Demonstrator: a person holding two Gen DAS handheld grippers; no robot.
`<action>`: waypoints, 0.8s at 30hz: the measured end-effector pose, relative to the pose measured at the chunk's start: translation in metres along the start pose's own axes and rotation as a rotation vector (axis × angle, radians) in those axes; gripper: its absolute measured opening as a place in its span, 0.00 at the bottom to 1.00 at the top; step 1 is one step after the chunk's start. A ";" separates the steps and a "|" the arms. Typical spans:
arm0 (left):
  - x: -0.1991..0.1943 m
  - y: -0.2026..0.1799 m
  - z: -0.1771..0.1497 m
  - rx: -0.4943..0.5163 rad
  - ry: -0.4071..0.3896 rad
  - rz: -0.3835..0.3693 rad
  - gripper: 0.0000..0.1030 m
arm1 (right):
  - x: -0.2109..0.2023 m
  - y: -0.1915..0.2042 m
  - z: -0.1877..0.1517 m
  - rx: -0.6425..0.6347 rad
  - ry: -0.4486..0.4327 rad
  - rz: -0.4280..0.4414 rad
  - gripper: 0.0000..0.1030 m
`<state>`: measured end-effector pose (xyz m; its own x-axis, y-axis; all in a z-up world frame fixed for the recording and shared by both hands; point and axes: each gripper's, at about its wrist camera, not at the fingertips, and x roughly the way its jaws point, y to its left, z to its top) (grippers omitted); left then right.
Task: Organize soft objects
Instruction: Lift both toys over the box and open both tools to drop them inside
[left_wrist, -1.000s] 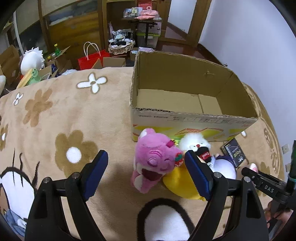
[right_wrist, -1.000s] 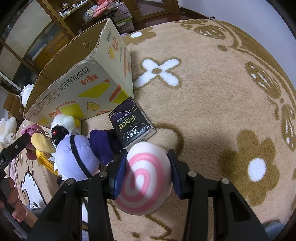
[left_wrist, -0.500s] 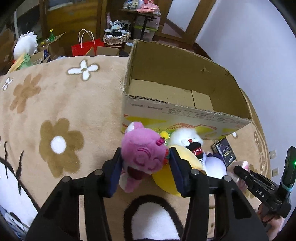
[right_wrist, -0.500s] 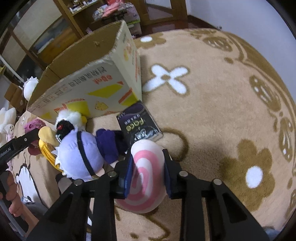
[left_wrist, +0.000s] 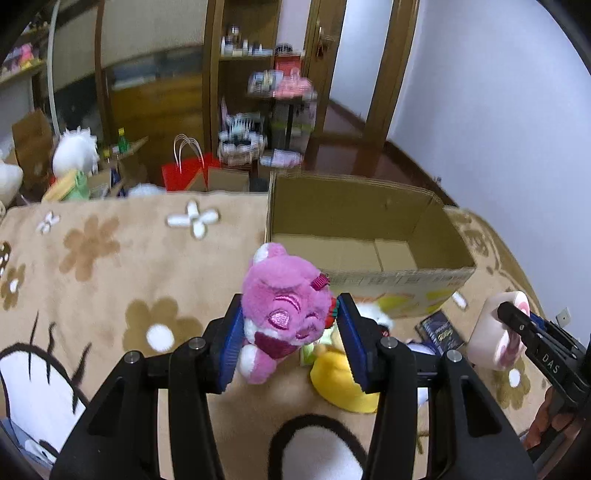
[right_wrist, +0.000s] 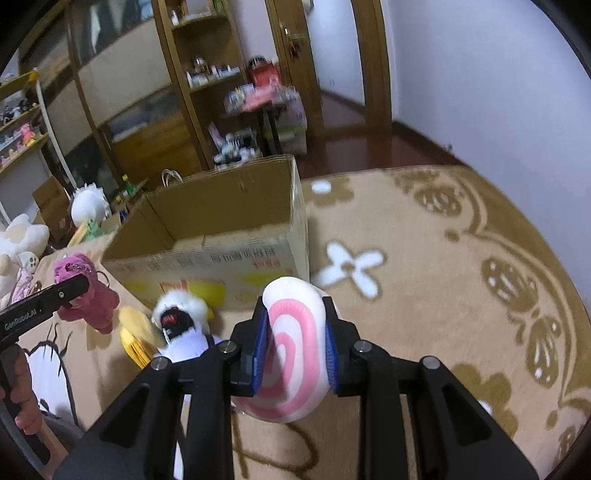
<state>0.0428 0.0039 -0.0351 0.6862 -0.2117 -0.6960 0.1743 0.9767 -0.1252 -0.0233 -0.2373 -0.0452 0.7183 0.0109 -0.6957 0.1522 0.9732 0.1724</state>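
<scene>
My left gripper (left_wrist: 290, 338) is shut on a pink plush bear (left_wrist: 282, 308) and holds it above the carpet, in front of an open cardboard box (left_wrist: 369, 221). My right gripper (right_wrist: 295, 345) is shut on a white cushion with a pink swirl (right_wrist: 291, 347), lifted off the carpet near the box's corner (right_wrist: 299, 229). The cushion also shows in the left wrist view (left_wrist: 495, 336), and the pink bear in the right wrist view (right_wrist: 86, 291). A yellow plush (left_wrist: 343, 380) and a white-headed plush (right_wrist: 177, 321) lie on the carpet before the box.
A tan carpet with flower patterns (right_wrist: 443, 295) covers the floor. A dark packet (left_wrist: 439, 330) lies near the box's front. A red bag (left_wrist: 188, 173), white plush toys (left_wrist: 75, 157) and wooden shelves (left_wrist: 251, 74) stand behind. The wall is on the right.
My left gripper closed on the pink bear and lifted it toward the box. My right gripper squeezed tighter on the swirl cushion and raised it off the carpet.
</scene>
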 end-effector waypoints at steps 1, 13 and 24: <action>-0.006 0.000 0.002 0.002 -0.031 0.001 0.46 | -0.004 0.001 0.002 -0.005 -0.025 0.004 0.27; -0.033 -0.016 0.027 0.058 -0.208 0.019 0.46 | -0.032 0.030 0.043 -0.099 -0.245 0.053 0.27; -0.018 -0.039 0.051 0.156 -0.253 0.032 0.46 | -0.025 0.041 0.071 -0.138 -0.296 0.063 0.27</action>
<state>0.0596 -0.0324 0.0183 0.8440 -0.2022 -0.4968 0.2429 0.9699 0.0178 0.0130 -0.2136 0.0290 0.8927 0.0246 -0.4499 0.0220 0.9949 0.0981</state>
